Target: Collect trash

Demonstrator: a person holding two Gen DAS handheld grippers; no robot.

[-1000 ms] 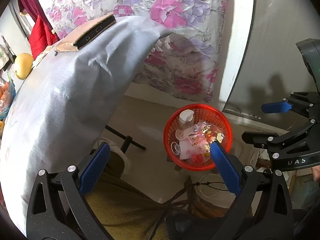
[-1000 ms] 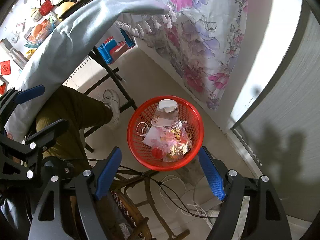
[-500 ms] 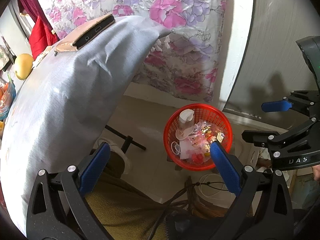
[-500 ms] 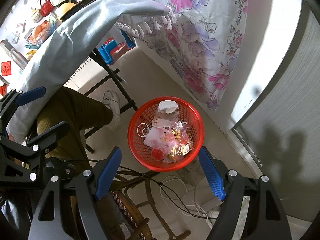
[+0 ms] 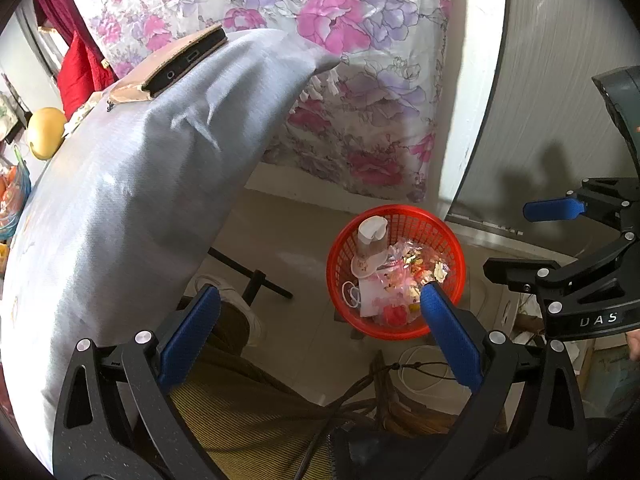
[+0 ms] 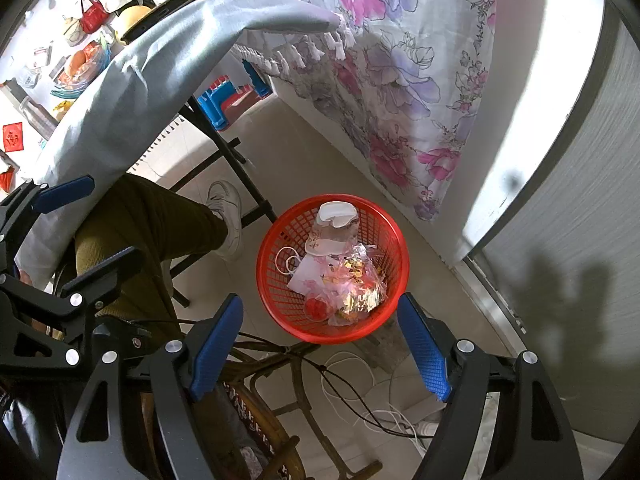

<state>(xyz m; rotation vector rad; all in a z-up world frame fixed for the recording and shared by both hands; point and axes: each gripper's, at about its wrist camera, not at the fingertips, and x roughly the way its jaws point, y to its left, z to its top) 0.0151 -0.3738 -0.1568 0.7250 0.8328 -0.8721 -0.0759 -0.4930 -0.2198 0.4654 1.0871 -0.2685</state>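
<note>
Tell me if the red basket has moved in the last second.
No. The red basket sits at the same spot below the floral curtain in both views.

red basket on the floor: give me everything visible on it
The red basket is a round, open-top bin of what looks like plastic lattice, with a solid rim and sides tapering downward. It stands upright on the tiled floor near the floral curtain. Inside lie a clear cup with a white lid, white paper, a white cord loop, a crinkled transparent wrapper with gold and pink bits and something red. Neither gripper touches it.
</note>
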